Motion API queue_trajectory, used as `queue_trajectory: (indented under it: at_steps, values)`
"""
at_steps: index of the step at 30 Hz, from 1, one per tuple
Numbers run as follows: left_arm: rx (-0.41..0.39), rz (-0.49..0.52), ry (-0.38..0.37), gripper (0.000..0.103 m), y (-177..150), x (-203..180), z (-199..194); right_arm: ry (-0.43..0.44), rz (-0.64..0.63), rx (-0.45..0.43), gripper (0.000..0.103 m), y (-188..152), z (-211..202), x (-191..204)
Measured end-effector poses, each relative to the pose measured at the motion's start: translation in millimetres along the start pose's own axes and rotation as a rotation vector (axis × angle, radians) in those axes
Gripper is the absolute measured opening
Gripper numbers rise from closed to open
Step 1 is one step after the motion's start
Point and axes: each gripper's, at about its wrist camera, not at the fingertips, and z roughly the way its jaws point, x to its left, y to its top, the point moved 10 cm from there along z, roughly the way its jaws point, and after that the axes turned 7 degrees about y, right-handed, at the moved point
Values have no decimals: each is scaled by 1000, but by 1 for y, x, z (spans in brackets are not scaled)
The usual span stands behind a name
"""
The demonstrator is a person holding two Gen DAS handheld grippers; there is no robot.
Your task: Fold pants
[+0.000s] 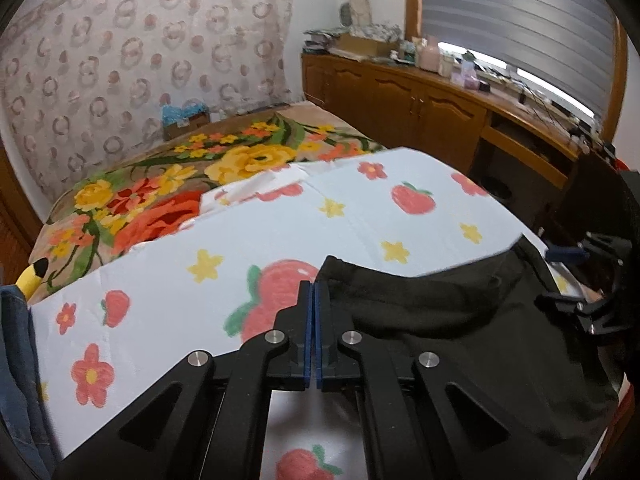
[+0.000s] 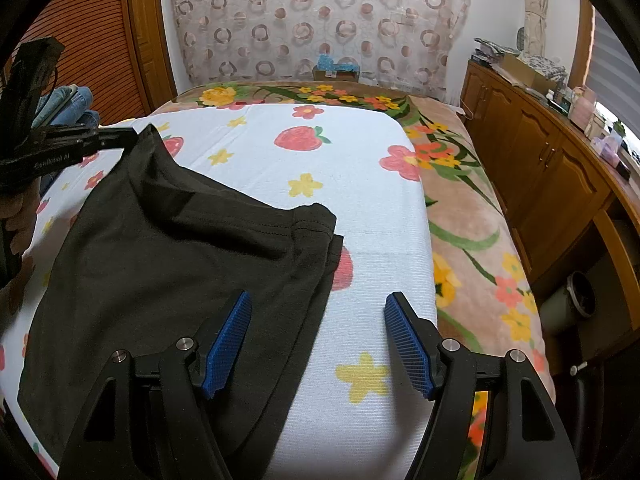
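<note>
The black pants (image 2: 172, 248) lie on a white cloth printed with strawberries, flowers and stars (image 2: 320, 184), which is spread over a bed covered by a floral blanket (image 2: 472, 232). The garment is partly folded: a doubled layer with a stitched hem ends near the middle of the cloth, and the rest spreads toward the near left edge.

The left gripper (image 1: 313, 292) has its blue-padded jaws pressed together. In the left wrist view the corner of the pants (image 1: 440, 320) begins right at the tips and stretches off to the right; whether a fold of fabric is pinched between the pads cannot be told from that angle. In the right wrist view this same gripper (image 2: 120, 138) meets the far left corner of the pants, where the cloth rises to a point at its tips.

The right gripper (image 2: 318, 316) hovers with its jaws spread wide, holding nothing. Its left finger (image 2: 228, 344) is over the black fabric, its right finger (image 2: 408, 344) over bare white cloth, and the pants' right edge runs between the two.

A wooden cabinet (image 2: 528, 152) stands along the right of the bed, and a curtain with a ring pattern (image 2: 320, 16) hangs behind it.
</note>
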Motion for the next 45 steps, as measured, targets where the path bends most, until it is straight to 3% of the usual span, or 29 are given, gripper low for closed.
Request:
queue_trajectory:
  at_steps: [11, 21, 27, 37, 39, 45]
  values:
    - [27, -39, 37, 2, -8, 13, 3, 0, 1, -1, 73, 0, 0, -1]
    - [-10, -33, 18, 2, -18, 2, -43, -11, -4, -2, 73, 0, -2, -3]
    - [-15, -30, 19, 4, -35, -6, -68, 1, -7, -49, 73, -2, -29, 10]
    - [-63, -36, -1, 50, -53, -18, -110, -2, 2, -101, 73, -23, -72, 29]
    - [-70, -36, -6, 80, -58, -20, -118, -3, 3, -104, 73, -30, -77, 32]
    - [-83, -49, -31, 84, -74, -32, -137, -7, -2, -115, 73, -45, -93, 46]
